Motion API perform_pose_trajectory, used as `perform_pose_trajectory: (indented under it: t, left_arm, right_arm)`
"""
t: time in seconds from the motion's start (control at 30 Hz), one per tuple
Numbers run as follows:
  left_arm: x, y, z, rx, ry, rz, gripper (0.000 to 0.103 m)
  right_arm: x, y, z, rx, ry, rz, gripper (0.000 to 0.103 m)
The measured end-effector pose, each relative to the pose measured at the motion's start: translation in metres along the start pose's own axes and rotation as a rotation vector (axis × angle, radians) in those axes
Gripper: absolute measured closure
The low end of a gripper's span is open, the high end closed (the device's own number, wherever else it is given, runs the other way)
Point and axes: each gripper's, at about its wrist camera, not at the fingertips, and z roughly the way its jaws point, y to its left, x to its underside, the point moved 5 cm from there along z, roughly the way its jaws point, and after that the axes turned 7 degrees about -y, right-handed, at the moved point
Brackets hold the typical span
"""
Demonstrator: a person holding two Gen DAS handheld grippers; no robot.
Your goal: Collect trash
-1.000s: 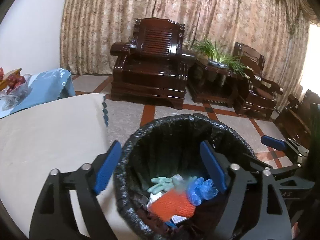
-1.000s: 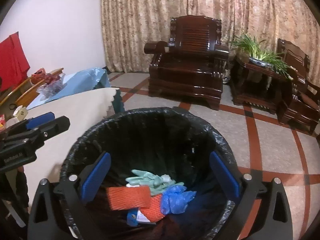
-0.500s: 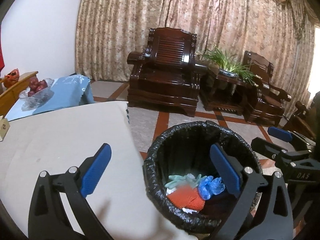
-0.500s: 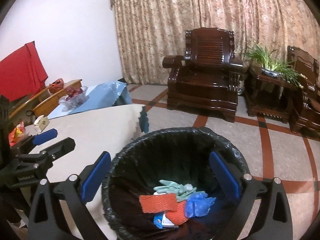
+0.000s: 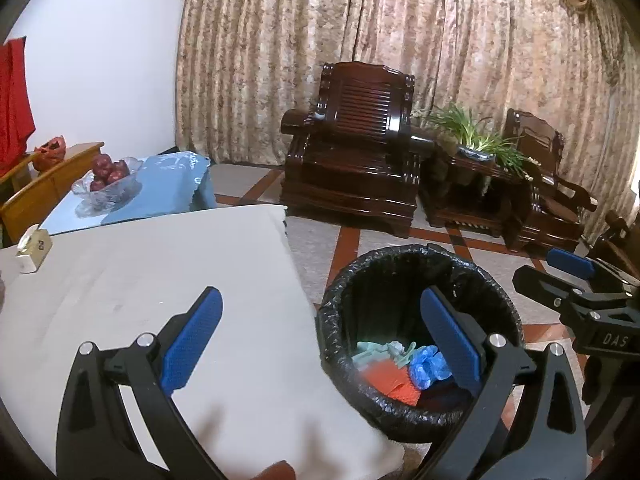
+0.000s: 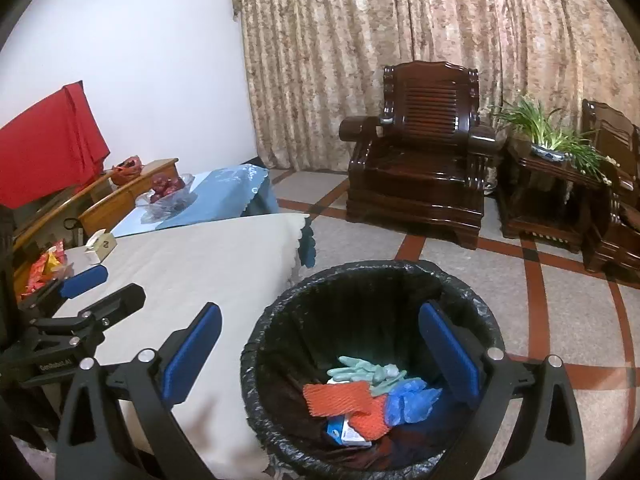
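Note:
A bin with a black liner [image 5: 400, 252] [image 6: 360, 268] stands on the floor beside a table under a beige cloth [image 5: 140, 280] [image 6: 200, 260]. In it lie an orange net [image 6: 340, 398], blue crumpled gloves [image 6: 412, 400], pale green gloves [image 6: 360, 372] and a small white and blue box [image 6: 348, 434]. My left gripper [image 5: 320, 320] hangs open and empty above the table's corner and the bin's left rim. My right gripper [image 6: 322, 332] is open above the bin, with nothing between its pads. Each gripper's fingers [image 5: 570, 263] [image 6: 84, 280] show in the other's view.
A tissue box [image 5: 34, 246] sits at the table's far left, with red snack bags [image 6: 44, 268] near it. A glass bowl of red fruit [image 5: 108, 178] rests on a blue-clothed table behind. Dark wooden armchairs [image 5: 360, 160] and a potted plant [image 5: 476, 140] line the curtain.
Both grippers have risen and drawn back from the bin, which now looks smaller. The left one has drifted left over the table, and its jaws have widened.

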Motion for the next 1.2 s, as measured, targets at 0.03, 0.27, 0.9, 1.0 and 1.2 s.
perform_pose_trajectory:
  t: [0.03,0.27,0.9,1.0,1.2]
  left_arm:
    - [0.000,0.001,-0.004,-0.001,-0.001,-0.001,0.006]
    - [-0.004,0.005,-0.022,-0.027,-0.018,-0.003,0.006]
    - [-0.003,0.006,-0.040,-0.048,-0.020,0.005,0.006]
    - [-0.003,0.006,-0.039,-0.048,-0.020,0.005,0.006]
    - [-0.003,0.007,-0.040,-0.048,-0.020,0.006,0.006]
  right_arm:
    - [0.000,0.002,-0.002,-0.002,-0.001,-0.004,0.006]
    - [0.001,0.014,-0.011,-0.020,0.000,-0.015,0.006]
    - [0.007,0.028,-0.016,-0.026,0.024,-0.019,0.006]
    - [0.006,0.028,-0.015,-0.028,0.028,-0.019,0.006]
    - [0.005,0.028,-0.015,-0.028,0.029,-0.019,0.006]
